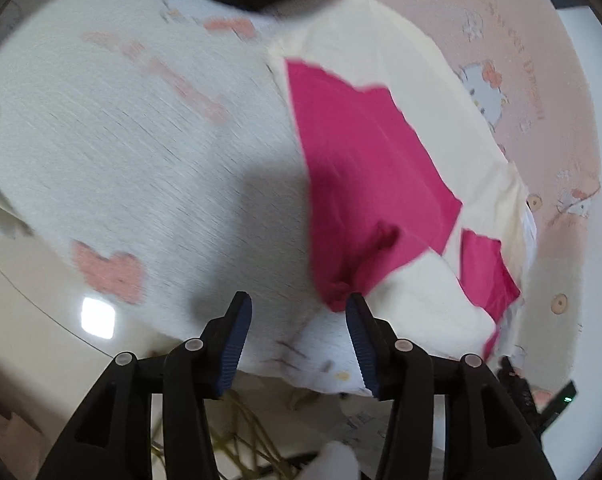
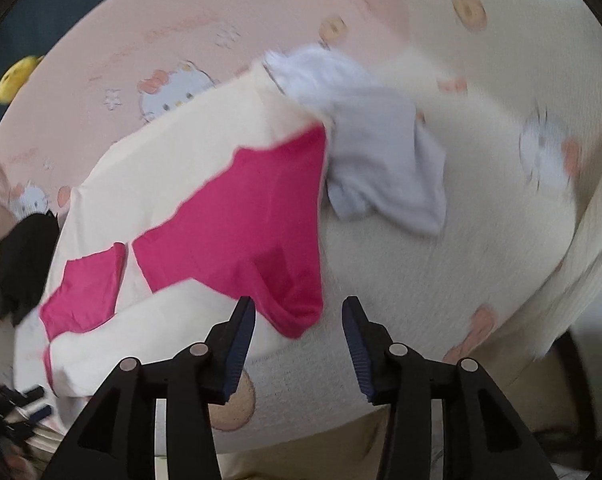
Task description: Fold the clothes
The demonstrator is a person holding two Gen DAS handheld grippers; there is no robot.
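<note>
The cream and magenta cotton garment lies partly folded on the bed's cream blanket with pink hearts, filling the right half of the left wrist view and the left and centre of the right wrist view. Both pairs of tongs stand apart and empty: the left tongs hover just above the magenta hem at the lower centre, and the right tongs hang over the magenta corner at the lower centre, with no cloth pressed between the pads.

The fold looks freshly laid, so the next step is probably to square it. To do that well, take the near cream edge with both tongs at matching points, keep the cloth taut between them, and lay it over so the edges meet without bunching the magenta panel.

Counted: one cream and magenta garment; one rumpled white-grey cloth just beside it at the centre right; one black cloth at the left edge; one yellow soft object at the upper left; one pink cartoon-cat bedsheet beneath.
</note>
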